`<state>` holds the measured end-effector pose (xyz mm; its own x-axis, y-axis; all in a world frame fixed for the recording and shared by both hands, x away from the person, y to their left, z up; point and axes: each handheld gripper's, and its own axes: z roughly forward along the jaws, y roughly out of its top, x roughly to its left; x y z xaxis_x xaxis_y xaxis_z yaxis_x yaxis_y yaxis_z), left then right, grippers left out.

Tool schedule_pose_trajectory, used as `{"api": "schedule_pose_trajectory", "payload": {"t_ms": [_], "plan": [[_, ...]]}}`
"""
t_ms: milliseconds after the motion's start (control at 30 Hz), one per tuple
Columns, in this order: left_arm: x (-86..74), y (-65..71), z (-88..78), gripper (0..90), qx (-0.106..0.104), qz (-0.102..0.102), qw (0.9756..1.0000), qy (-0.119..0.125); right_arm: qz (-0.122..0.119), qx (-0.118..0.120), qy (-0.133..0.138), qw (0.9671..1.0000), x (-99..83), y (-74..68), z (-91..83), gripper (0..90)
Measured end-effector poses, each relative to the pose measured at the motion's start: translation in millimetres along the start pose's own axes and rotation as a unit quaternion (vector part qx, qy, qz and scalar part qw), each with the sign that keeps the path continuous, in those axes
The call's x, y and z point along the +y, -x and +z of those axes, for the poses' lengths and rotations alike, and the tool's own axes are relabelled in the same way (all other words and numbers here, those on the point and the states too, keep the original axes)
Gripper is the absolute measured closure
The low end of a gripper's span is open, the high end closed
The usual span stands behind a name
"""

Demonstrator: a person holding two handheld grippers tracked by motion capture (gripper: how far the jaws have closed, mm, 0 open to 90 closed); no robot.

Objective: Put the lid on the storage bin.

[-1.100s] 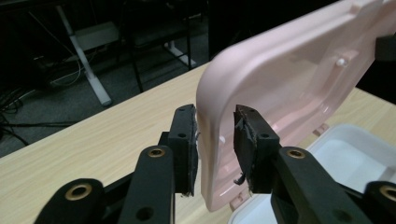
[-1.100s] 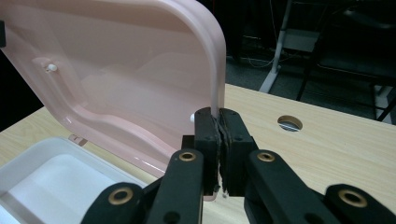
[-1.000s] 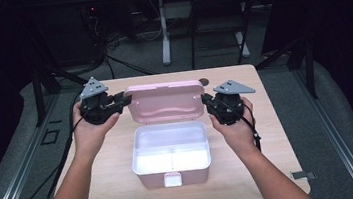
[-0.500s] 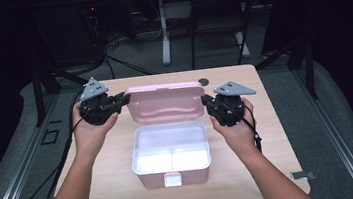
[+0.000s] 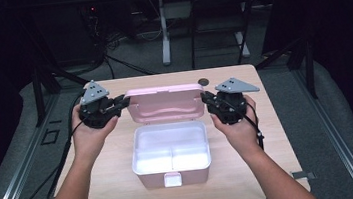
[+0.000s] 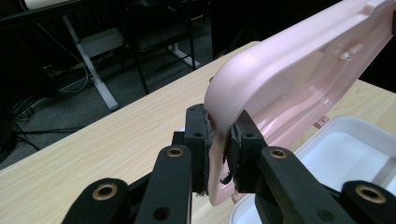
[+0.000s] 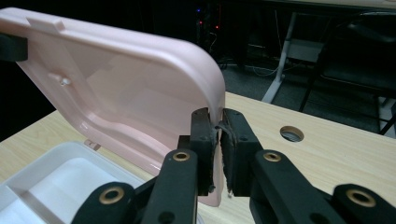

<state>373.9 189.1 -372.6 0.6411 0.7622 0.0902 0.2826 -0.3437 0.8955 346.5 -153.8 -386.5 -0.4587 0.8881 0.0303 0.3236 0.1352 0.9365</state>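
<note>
One box (image 5: 170, 153) near the surface's (image 5: 273, 169) front edge, centre, white inside, two compartments, nothing in them. Its one pink lid (image 5: 165, 103) stands open behind it, tilted back. My left claw (image 6: 218, 140) has just been closing and is clamped on the lid's left edge; my right claw (image 7: 218, 140) is clamped on its right edge. Opening looks done; shutting or loading is left. One hole (image 5: 204, 81) near the far edge.

Tongs (image 7: 215, 154) clamped on pink lid (image 7: 116, 93) edge (raised), wooden table (image 7: 345, 154)
</note>
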Motion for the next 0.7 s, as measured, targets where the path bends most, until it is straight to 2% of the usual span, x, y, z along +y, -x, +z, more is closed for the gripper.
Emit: {"api": "schedule_pose_trajectory", "payload": {"t_ms": [433, 700], "plan": [[-4.1, 8.9, -8.7, 79.1, 0.006, 0.013, 0.9999, -0.007, -0.005, 0.005, 0.004, 1.0, -4.4, -5.1, -11.2, 83.4], [-10.8, 13.2, -16.0, 77.5, -0.007, 0.008, 0.9999, -0.006, -0.009, 0.01, 0.004, 0.9999, -9.3, -8.5, -18.7, 83.1]]}}
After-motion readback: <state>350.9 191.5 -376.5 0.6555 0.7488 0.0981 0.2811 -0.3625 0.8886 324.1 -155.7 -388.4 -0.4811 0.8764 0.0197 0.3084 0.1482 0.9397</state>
